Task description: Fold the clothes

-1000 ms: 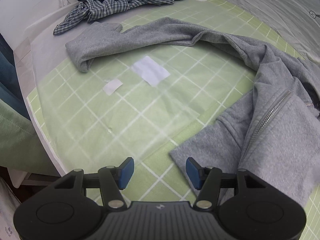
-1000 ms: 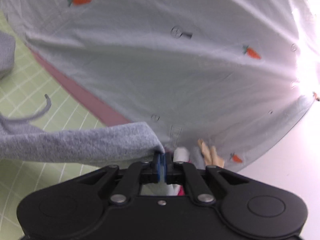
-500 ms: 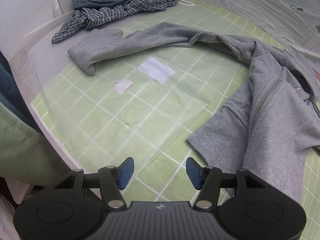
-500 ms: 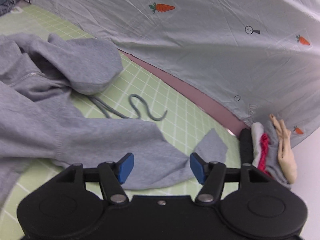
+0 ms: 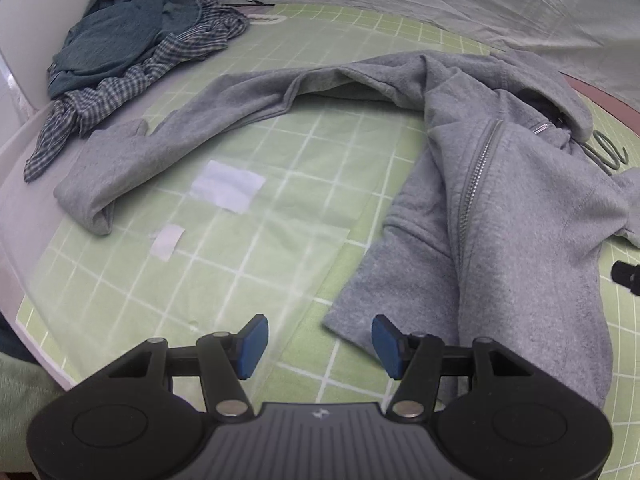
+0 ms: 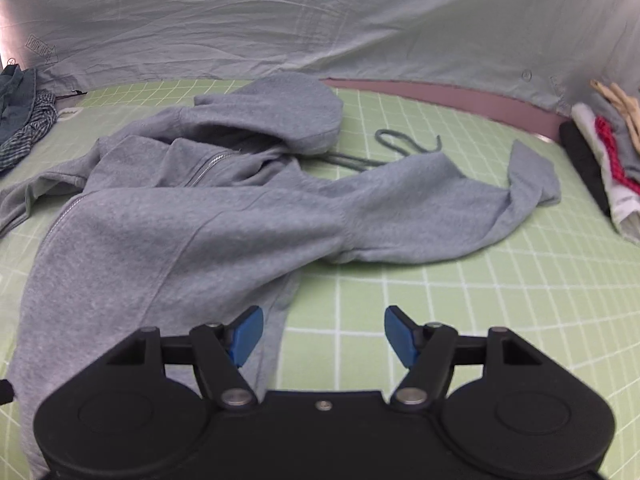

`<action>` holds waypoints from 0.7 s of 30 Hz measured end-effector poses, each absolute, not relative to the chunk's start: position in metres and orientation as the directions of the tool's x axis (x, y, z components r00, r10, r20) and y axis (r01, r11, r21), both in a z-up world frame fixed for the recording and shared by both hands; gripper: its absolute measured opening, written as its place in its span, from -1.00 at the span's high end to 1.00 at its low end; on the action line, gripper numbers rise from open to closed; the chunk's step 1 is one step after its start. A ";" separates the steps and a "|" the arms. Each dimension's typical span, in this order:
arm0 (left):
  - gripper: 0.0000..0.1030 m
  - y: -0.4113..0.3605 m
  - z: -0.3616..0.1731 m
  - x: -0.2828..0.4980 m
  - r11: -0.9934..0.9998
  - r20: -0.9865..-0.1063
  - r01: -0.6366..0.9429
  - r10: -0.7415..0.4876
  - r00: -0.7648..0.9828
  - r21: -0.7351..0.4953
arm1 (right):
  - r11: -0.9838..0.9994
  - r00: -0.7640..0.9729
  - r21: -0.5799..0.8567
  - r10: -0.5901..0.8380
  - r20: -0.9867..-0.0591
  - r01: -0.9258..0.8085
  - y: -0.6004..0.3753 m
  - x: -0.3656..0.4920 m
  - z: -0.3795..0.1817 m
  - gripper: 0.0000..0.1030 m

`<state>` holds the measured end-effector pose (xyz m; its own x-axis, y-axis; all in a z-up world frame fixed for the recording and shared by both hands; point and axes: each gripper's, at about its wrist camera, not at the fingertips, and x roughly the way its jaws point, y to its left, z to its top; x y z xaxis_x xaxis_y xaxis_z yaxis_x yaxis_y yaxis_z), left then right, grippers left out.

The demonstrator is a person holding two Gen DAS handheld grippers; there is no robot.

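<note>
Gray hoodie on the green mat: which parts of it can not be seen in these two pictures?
- Lower hem of the gray hoodie: right wrist view, covered by the right gripper, whose empty jaws are opening.
- Hem corner: left wrist view, hidden behind the left gripper.
- Hood lining: too dark to read.
- Drawstring: cut off by the picture's right edge.

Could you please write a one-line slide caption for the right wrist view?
Right gripper, jaws opening and empty, above a grey zip hoodie spread unfolded on the green grid mat.
</note>
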<state>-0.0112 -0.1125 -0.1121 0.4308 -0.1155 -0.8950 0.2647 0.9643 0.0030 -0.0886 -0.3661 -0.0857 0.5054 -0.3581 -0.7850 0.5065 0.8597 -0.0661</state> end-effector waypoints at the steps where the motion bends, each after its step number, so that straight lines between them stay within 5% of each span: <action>1: -0.14 -0.115 -0.113 -0.007 0.959 -0.895 0.282 -0.132 0.427 -0.007 | 0.852 0.497 -0.032 -0.335 -0.800 0.523 -0.364 -0.088 -0.089 -0.32; 10: -0.14 -0.139 -0.121 0.021 0.906 -0.895 0.419 -0.229 0.383 -0.052 | 0.750 0.441 0.112 -0.255 -0.860 0.652 -0.359 -0.088 -0.113 -0.32; 21: -0.09 -0.146 -0.127 0.034 0.869 -0.898 0.491 -0.267 0.349 -0.068 | 0.747 0.408 0.069 -0.281 -0.869 0.662 -0.341 -0.080 -0.115 -0.32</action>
